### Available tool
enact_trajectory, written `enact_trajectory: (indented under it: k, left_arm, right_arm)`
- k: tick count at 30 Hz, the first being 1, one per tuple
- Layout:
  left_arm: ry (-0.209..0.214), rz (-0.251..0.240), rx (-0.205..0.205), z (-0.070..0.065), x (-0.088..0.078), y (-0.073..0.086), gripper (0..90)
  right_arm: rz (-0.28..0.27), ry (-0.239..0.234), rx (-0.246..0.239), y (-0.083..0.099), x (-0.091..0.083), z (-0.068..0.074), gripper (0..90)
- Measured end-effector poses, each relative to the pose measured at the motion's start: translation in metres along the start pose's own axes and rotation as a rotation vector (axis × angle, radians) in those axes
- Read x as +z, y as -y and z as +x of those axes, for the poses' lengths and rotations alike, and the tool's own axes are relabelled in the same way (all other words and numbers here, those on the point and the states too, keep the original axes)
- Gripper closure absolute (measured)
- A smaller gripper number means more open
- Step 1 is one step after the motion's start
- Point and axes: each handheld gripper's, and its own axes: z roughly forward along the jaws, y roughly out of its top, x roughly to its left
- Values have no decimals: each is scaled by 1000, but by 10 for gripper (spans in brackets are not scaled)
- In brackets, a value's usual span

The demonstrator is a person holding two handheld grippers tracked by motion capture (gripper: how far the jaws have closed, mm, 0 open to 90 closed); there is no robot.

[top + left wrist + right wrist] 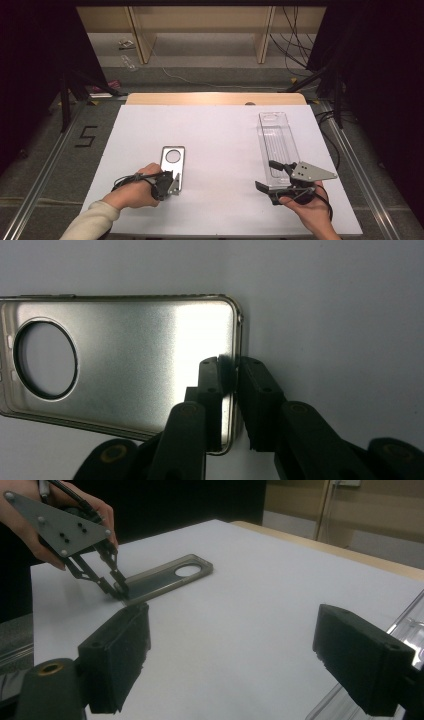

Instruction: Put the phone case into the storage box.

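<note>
A silvery metallic phone case (pixel 173 159) with a round camera hole lies flat on the white table, left of centre. My left gripper (pixel 173 185) pinches its near end; in the left gripper view the two black pads close on the case's (pixel 125 355) short rim, one inside and one outside, at the gripper (pixel 234 371). The right gripper view shows the same grip (pixel 118 588) on the case (pixel 170 576). My right gripper (pixel 265 174) stands wide open at the near end of a clear plastic box (pixel 277 140), with nothing between its jaws (pixel 230 655).
The white sheet (pixel 220 135) covers the table, with a wooden edge (pixel 215 98) at the back. The clear box's wall (pixel 407 617) runs along the right in the right gripper view. Dark stands and cables flank the table on the floor.
</note>
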Motion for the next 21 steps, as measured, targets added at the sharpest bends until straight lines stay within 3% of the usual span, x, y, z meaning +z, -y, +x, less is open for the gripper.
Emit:
enact_trajectory:
  k: [21]
  left_arm:
    - [-3, 4, 35, -2, 0, -1, 846]
  right_arm:
    - [5, 0, 3, 0, 0, 0, 166]
